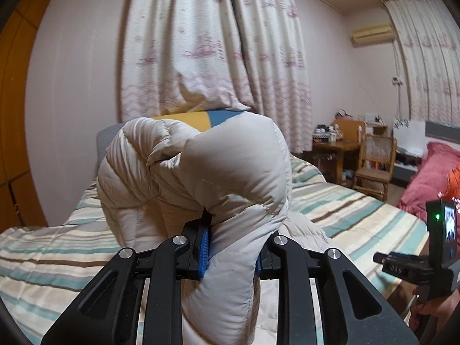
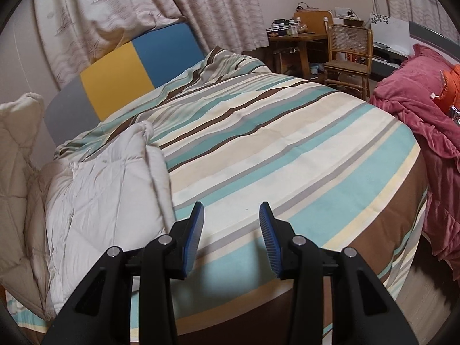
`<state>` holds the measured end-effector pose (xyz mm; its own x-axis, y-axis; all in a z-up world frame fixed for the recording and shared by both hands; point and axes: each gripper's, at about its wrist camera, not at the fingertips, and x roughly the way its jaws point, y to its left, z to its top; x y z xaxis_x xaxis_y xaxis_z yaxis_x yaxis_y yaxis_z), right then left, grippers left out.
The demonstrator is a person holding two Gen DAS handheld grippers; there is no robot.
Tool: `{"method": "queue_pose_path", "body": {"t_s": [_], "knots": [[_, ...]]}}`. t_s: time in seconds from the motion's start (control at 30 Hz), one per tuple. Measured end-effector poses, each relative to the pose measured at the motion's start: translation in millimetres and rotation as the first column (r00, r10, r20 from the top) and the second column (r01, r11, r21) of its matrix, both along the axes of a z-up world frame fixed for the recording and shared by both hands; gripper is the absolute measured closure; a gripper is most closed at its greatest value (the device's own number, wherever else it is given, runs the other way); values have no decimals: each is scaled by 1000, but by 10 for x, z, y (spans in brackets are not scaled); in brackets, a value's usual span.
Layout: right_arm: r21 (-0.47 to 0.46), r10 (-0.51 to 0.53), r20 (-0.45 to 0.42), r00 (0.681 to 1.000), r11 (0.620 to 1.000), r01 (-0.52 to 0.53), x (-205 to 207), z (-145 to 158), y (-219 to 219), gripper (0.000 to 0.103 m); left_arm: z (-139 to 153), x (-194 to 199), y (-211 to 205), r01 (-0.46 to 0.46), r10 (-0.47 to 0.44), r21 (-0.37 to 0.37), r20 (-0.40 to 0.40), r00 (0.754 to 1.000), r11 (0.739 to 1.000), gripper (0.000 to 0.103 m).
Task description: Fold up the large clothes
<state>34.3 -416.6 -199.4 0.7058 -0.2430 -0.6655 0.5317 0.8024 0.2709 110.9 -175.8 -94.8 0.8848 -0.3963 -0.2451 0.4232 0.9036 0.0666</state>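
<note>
A puffy beige down jacket [image 1: 215, 166] bulges up in front of the left wrist camera. My left gripper [image 1: 233, 238] is shut on a thick fold of it, blue pads pressed into the fabric, and the right-hand pad is hidden by the cloth. In the right wrist view the rest of the jacket [image 2: 109, 189] lies bunched at the bed's left edge, with a quilted part [image 2: 17, 149] lifted at the far left. My right gripper [image 2: 231, 218] hovers over the striped bed cover [image 2: 287, 143], to the right of the jacket, open with nothing between its fingers.
The bed has a yellow and blue headboard [image 2: 129, 69] against curtains. A pink blanket [image 2: 417, 120] is heaped to the right of the bed. A wooden table and cane chair [image 2: 348, 46] stand at the back right. A hand holds the right unit's body [image 1: 440, 244].
</note>
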Motion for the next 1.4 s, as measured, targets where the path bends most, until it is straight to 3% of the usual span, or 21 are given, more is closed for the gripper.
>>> {"method": "queue_pose_path", "body": {"t_s": [0.3,0.53,0.67,0.77,0.87,1.0,1.1,1.27,1.37,1.4], "knots": [[28,-33,-9,999,999,33,-53,-45,-144,63,-269,3,-476,129,-124,76,-66,990,989,80],[50,-37,-12,999,998,38,-49,-75,-180,62,-650,0,-908,254,-228,165,-164,960,953,80],[100,11,73,997,995,-18,-70,0,-187,60,-862,18,-1035,285,-246,204,-194,950,937,78],[73,55,120,991,995,-64,-66,102,-122,57,-992,-6,-1056,294,-255,218,-193,948,931,76],[39,69,104,992,997,-73,-22,126,-51,57,-1004,-52,-1017,300,-263,215,-187,947,929,69],[73,63,95,993,995,-70,15,55,-63,57,-902,-85,-865,323,-286,166,-214,934,932,63],[90,60,96,994,994,-69,21,25,-83,57,-822,-95,-716,346,-313,125,-224,923,930,52],[86,68,100,993,993,-77,38,29,-77,57,-825,-59,-626,332,-302,106,-229,926,937,48],[76,77,101,992,994,-84,51,44,-58,57,-832,-90,-671,367,-336,100,-236,912,925,29],[73,78,100,992,994,-86,57,45,-55,57,-824,-116,-679,390,-362,81,-237,901,917,18]]}}
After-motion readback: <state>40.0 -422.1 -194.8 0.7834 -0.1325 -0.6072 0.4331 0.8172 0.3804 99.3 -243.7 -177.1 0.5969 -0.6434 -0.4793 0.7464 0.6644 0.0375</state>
